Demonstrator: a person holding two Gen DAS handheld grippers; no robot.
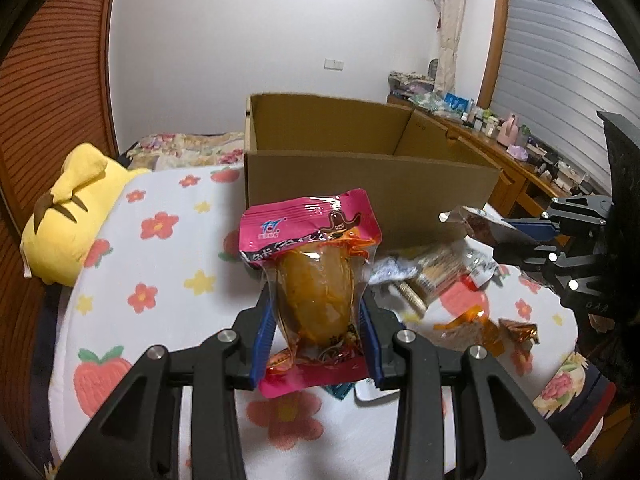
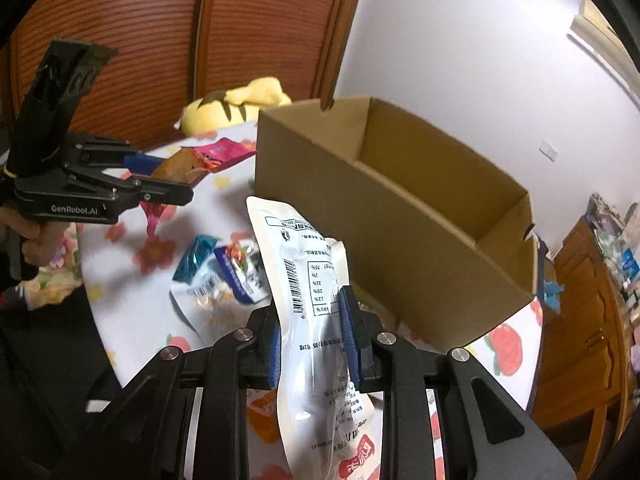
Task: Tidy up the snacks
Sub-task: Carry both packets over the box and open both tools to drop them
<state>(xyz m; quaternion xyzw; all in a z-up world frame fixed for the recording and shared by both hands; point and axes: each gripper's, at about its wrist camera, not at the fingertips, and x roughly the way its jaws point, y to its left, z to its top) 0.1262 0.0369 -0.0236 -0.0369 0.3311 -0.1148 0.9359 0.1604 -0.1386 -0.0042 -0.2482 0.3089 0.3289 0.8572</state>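
Glistening orange snack (image 1: 316,296), pink-topped wrapper

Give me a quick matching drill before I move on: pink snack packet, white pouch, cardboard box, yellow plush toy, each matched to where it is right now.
Things:
1. pink snack packet
2. white pouch
3. cardboard box
4. yellow plush toy

States:
A. open-topped, standing on the flowered cover
B. clamped in the right gripper
C. lying at the cover's far edge, by the wooden slatted doors
D. clamped in the left gripper

Pairs: 1-D, 2-B, 3-A, 4-C
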